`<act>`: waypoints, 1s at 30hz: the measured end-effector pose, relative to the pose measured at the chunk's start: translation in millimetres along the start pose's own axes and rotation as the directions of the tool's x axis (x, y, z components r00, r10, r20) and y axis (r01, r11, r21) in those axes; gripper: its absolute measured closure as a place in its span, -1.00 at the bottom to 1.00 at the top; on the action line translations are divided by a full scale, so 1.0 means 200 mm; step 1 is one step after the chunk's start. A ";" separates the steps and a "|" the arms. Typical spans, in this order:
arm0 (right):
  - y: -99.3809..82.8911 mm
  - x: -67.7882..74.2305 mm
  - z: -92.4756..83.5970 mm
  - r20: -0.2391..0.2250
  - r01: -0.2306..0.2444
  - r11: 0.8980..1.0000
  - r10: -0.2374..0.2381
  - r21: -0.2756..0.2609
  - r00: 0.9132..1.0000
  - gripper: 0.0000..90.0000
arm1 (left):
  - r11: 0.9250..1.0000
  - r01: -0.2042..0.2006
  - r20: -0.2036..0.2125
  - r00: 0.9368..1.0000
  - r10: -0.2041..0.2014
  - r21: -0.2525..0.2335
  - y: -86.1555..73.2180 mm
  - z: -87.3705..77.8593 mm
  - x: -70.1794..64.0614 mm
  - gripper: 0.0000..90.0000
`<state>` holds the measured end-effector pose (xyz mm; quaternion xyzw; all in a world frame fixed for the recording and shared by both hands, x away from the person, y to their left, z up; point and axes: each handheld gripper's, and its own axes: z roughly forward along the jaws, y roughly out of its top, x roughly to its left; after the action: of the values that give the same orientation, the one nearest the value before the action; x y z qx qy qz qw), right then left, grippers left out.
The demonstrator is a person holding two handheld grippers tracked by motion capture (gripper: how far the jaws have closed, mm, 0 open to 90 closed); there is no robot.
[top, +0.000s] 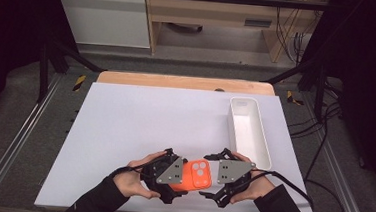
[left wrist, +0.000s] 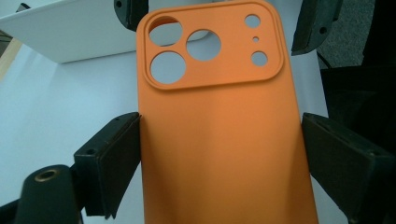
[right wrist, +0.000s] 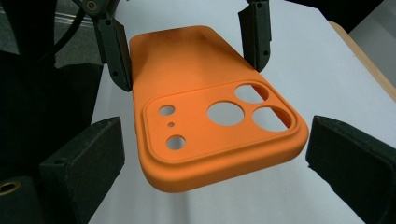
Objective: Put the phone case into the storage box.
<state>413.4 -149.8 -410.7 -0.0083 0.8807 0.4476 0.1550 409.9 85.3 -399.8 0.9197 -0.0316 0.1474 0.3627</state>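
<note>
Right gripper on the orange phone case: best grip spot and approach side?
Grip the orange phone case across its two long edges at the camera-cutout end, coming in endwise opposite the left gripper. That end sits free between the right gripper pads; the flat parallel edges suit them.

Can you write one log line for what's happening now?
left tool: grips orange phone case | right tool: open around camera end | white bin: empty

Orange phone case point(right wrist: 205, 126) held off the white table point(right wrist: 308, 70), camera-cutout end nearest. Right gripper point(right wrist: 212, 163): own black jaws either side of that end, small gaps both sides, not pressing. Left gripper point(right wrist: 187, 51) opposite, jaws clamped on case's far end. Wooden table edge point(right wrist: 362, 58) top right corner.
</note>
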 end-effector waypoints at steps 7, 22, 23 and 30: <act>-0.01 -0.01 0.02 -0.025 0.010 1.000 -0.010 -0.003 1.000 -0.89 | 1.000 -0.011 0.012 1.000 0.011 -0.002 0.01 0.00 -0.01 -0.70; -0.02 -0.01 0.04 -0.071 0.015 1.000 -0.017 -0.025 0.997 -0.83 | 0.999 -0.034 0.028 0.999 0.034 -0.012 0.03 0.02 -0.02 -0.70; -0.02 -0.01 0.04 -0.077 0.014 1.000 -0.016 -0.026 0.997 -0.83 | 0.999 -0.033 0.032 0.999 0.034 -0.014 0.03 0.02 -0.02 -0.70; -0.02 0.00 0.05 -0.095 0.020 0.999 -0.024 -0.043 0.995 -0.81 | 0.999 -0.042 0.046 0.998 0.043 -0.026 0.03 0.02 -0.02 -0.70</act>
<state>417.2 -144.6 -419.5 -0.0425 0.8773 0.4635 0.1172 406.2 78.0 -400.4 0.9174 -0.0614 0.1330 0.3700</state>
